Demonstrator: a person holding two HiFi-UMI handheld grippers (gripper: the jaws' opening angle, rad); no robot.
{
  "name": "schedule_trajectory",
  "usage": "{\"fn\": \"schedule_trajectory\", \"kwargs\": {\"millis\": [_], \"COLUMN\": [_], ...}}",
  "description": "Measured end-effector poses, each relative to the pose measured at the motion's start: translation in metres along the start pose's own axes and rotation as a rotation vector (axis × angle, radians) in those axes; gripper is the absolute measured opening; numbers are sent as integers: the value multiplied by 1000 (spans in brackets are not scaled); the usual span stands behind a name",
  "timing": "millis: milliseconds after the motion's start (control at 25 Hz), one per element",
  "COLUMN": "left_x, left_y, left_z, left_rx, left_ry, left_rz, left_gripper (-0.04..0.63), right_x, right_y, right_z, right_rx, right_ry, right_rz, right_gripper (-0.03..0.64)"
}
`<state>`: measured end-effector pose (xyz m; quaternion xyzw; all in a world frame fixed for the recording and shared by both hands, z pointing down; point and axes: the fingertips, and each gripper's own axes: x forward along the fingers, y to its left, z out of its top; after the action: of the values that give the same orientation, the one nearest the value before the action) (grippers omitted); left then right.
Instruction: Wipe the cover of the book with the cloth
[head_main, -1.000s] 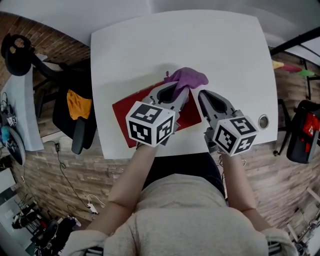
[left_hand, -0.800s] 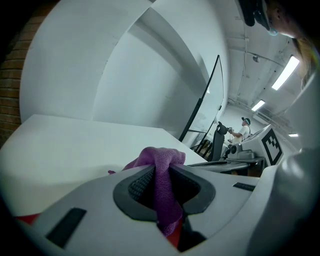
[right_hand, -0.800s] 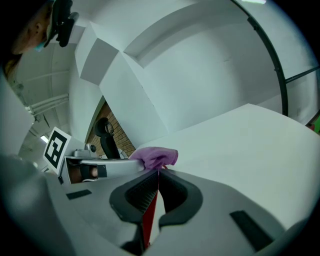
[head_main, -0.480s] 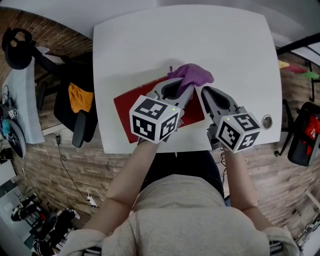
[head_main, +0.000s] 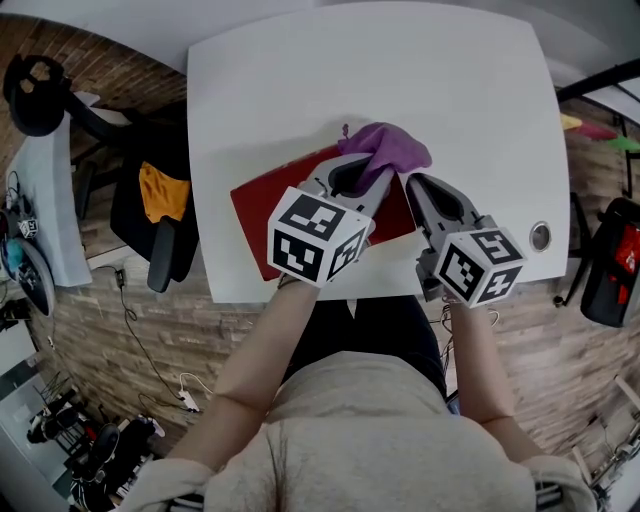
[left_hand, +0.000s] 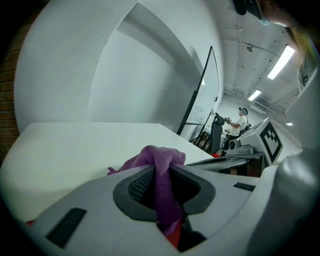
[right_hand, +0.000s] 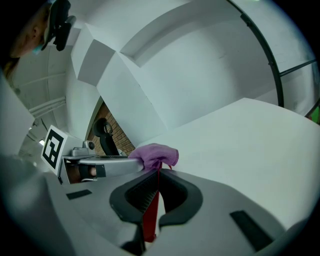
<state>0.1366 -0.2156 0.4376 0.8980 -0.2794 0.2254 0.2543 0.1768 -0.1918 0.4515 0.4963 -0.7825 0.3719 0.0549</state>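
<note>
Job: wipe the red book (head_main: 262, 215) with the purple cloth (head_main: 395, 147).

Where the book is: it lies flat on the white table (head_main: 450, 90), near the edge closest to the person, turned a bit slantwise.

Where the cloth is: it sits bunched up at the far right corner of the book, partly over the table.

Left gripper (head_main: 368, 172): its jaws are squeezed tight on the cloth. A fold of purple runs down between them, and the rest puffs out past the tips.

Right gripper (head_main: 412, 188): its jaws are closed on a thin red strip. I think that is the right edge of the book, held so the book does not slide.

How far along: I think the wiping is going on. The cloth is down at one corner. A big part of the cover on the left shows bare red. I cannot tell which parts are already clean.

What is left: I think the cloth has to go over the rest of the cover.

Arms: both forearms reach forward from the body, side by side. The two grippers are close together. The left one leans toward the right, and the right one points a little to the left.
</note>
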Motion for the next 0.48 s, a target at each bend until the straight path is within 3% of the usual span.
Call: {"fn": "schedule_trajectory", "kwargs": {"millis": [480], "left_x": [-18], "left_y": [9], "left_z": [-13], "left_rx": [33], "left_ry": [67], "left_rz": [-17], "left_gripper": [80], "right_x": [7], "right_y": [26], "right_z": [-4], "right_rx": [0], "right_ry": [-9], "right_rz": [-15], "right_gripper": [23]}}
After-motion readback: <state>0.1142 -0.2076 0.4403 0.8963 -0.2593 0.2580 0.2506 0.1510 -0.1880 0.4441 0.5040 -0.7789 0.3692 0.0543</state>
